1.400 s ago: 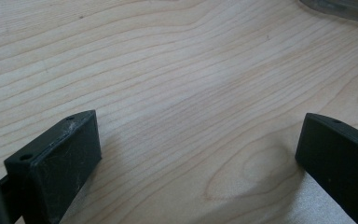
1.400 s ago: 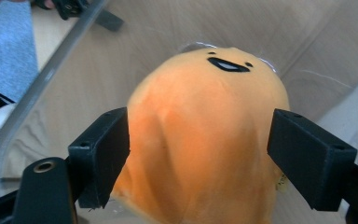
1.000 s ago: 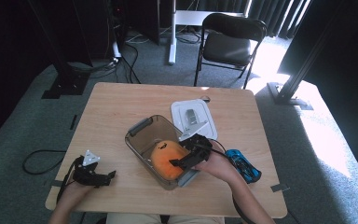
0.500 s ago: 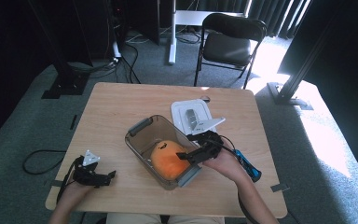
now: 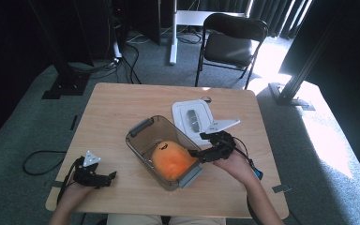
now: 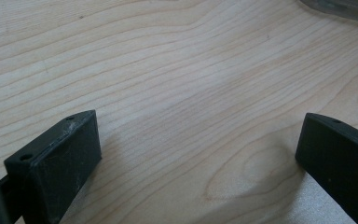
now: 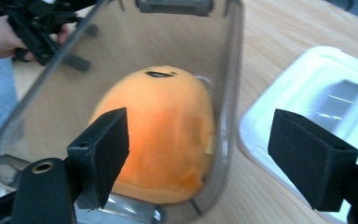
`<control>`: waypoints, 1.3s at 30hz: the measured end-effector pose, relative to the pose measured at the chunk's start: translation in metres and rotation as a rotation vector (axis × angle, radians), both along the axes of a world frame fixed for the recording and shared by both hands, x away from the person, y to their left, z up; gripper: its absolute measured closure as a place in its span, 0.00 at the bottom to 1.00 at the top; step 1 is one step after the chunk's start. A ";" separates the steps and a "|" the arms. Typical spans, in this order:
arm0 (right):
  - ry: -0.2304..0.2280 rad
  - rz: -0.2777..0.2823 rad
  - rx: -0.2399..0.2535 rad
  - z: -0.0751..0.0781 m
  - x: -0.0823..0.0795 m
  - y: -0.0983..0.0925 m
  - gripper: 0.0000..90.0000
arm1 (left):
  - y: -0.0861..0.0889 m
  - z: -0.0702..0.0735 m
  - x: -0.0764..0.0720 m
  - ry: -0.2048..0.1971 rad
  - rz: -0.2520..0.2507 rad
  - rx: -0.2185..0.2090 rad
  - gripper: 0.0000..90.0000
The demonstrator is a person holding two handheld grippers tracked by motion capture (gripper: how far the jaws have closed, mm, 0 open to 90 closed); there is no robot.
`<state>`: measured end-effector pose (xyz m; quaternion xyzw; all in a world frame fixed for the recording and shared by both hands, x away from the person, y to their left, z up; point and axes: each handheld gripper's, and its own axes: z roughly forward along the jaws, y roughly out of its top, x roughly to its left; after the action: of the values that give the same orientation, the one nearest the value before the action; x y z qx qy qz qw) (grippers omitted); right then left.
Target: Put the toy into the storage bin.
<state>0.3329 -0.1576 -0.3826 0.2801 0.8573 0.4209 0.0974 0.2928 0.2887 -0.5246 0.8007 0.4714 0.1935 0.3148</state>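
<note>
A: High view: where's the orange plush toy?

B: In the clear bin, just left of the right gripper; lid beyond.

A: Right gripper view?

B: Jaws spread, empty (plush long axis runs away). Left gripper spread over bare table.

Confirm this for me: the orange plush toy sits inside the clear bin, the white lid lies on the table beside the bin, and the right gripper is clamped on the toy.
Wrong on the grip. The right gripper view shows the right gripper with its jaws wide apart, touching nothing. The orange plush toy does sit inside the clear bin, and the white lid lies beside it.
</note>
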 end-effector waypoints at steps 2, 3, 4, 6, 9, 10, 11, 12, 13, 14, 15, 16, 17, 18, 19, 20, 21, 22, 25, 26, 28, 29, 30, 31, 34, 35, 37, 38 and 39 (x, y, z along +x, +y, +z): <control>-0.003 -0.011 0.008 -0.001 0.000 -0.006 0.22 | 0.000 0.000 0.000 0.000 0.000 0.000 0.01; 0.000 -0.018 0.012 -0.002 0.000 -0.009 0.22 | 0.000 0.000 0.000 0.000 0.000 0.000 0.01; -0.002 -0.024 0.013 -0.002 -0.001 -0.012 0.22 | 0.000 0.000 0.000 0.000 0.000 0.000 0.01; 0.002 -0.037 0.014 -0.003 -0.001 -0.017 0.22 | 0.000 0.000 0.000 0.000 0.000 0.000 0.01; 0.002 -0.053 0.014 -0.006 -0.002 -0.025 0.22 | 0.000 0.000 0.000 -0.001 -0.001 0.002 0.01; -0.001 -0.061 0.011 -0.007 -0.002 -0.027 0.22 | 0.000 0.000 0.000 -0.001 -0.001 0.002 0.01; 0.000 -0.071 0.012 -0.008 -0.003 -0.030 0.22 | 0.000 0.000 0.000 -0.001 -0.001 0.002 0.01; 0.005 -0.075 0.014 -0.010 -0.003 -0.032 0.22 | 0.000 0.000 0.000 0.000 -0.001 0.002 0.01; 0.001 -0.083 0.013 -0.011 -0.003 -0.035 0.22 | 0.000 0.000 0.000 -0.001 -0.001 0.002 0.01; 0.003 -0.093 0.013 -0.013 -0.003 -0.037 0.22 | 0.000 0.000 0.000 0.000 0.000 0.000 0.01; 0.009 -0.100 0.013 -0.015 -0.003 -0.039 0.22 | 0.000 0.000 0.000 0.000 0.000 0.000 0.01; 0.008 -0.107 0.012 -0.017 -0.004 -0.042 0.22 | 0.000 0.000 0.000 0.000 0.000 0.000 0.01; 0.011 -0.116 0.016 -0.019 -0.004 -0.044 0.22 | 0.000 0.000 0.000 0.000 0.000 0.000 0.01; 0.014 -0.120 0.016 -0.021 -0.004 -0.046 0.22 | 0.000 0.000 0.000 -0.001 0.002 -0.001 0.01; 0.013 -0.129 0.014 -0.023 -0.005 -0.048 0.22 | 0.000 0.000 0.000 0.000 -0.001 0.001 0.01; 0.014 -0.139 0.010 -0.025 -0.005 -0.050 0.22 | 0.000 0.000 0.000 0.001 -0.001 0.002 0.01; 0.016 -0.139 0.006 -0.027 -0.006 -0.052 0.22 | 0.000 0.000 0.000 0.000 -0.001 0.002 0.01; 0.011 -0.143 0.004 -0.029 -0.006 -0.054 0.22 | 0.000 0.000 0.000 0.001 -0.001 0.002 0.01; 0.011 -0.164 -0.006 -0.034 -0.008 -0.059 0.22 | 0.000 0.000 0.000 0.001 -0.001 0.002 0.01; 0.010 -0.171 -0.003 -0.036 -0.008 -0.060 0.22 | 0.000 0.000 0.000 0.001 -0.001 0.002 0.01; 0.007 -0.179 0.000 -0.038 -0.008 -0.064 0.22 | 0.000 0.000 0.000 0.001 -0.001 0.002 0.01; 0.009 -0.190 0.002 -0.040 -0.008 -0.065 0.22 | 0.000 0.000 0.000 0.001 -0.001 0.002 0.01; 0.009 -0.195 0.006 -0.042 -0.008 -0.067 0.22 | 0.000 0.000 0.000 0.001 -0.001 0.002 0.01; 0.002 -0.201 0.011 -0.043 -0.009 -0.069 0.22 | 0.000 0.000 0.000 0.001 -0.001 0.002 0.01; 0.005 -0.223 0.011 -0.049 -0.008 -0.074 0.22 | 0.000 0.000 0.000 0.001 -0.001 0.002 0.01; 0.010 -0.227 0.012 -0.052 -0.008 -0.076 0.22 | 0.000 0.000 0.000 0.001 -0.001 0.002 0.01; 0.011 -0.246 0.000 -0.056 -0.008 -0.079 0.22 | 0.000 0.000 0.000 0.001 -0.002 0.003 0.01; 0.014 -0.252 -0.002 -0.059 -0.008 -0.080 0.22 | 0.000 0.000 0.000 0.003 -0.003 0.004 0.01; 0.021 -0.258 -0.003 -0.062 -0.008 -0.083 0.22 | 0.000 0.000 0.000 0.002 -0.002 0.004 0.01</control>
<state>0.3246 -0.2406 -0.4449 0.3923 0.8157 0.4004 0.1424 0.2927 0.2889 -0.5243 0.8021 0.4705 0.1930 0.3130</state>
